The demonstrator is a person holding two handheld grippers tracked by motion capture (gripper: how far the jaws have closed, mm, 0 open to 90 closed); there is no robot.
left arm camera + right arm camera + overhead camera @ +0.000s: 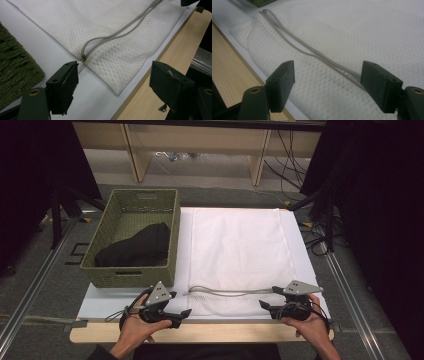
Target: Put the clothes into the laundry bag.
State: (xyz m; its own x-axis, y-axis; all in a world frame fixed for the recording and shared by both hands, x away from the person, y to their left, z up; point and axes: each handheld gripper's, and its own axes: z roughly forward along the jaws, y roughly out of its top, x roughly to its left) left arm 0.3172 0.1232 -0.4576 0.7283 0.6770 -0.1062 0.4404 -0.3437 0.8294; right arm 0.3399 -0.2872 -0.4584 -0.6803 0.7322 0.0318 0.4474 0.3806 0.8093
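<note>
A white mesh laundry bag (240, 250) lies flat on the white table top (300, 245), with a grey zipper (225, 292) running along its near end. The zipper's metal pull (83, 58) sits at the bag's left corner, and the zipper stands partly parted (312, 53). My left gripper (187, 313) is open just left of that corner, near the table's front edge. My right gripper (261, 304) is open at the bag's near right end, its jaws straddling the zipper line. A black garment (135, 247) lies in the green woven basket (102, 270).
The basket stands on the table's left side, close to my left gripper. A bare wooden strip (225, 332) runs along the front edge. Beyond the table are a wooden shelf frame (135, 150) and cables (290, 155) on the floor.
</note>
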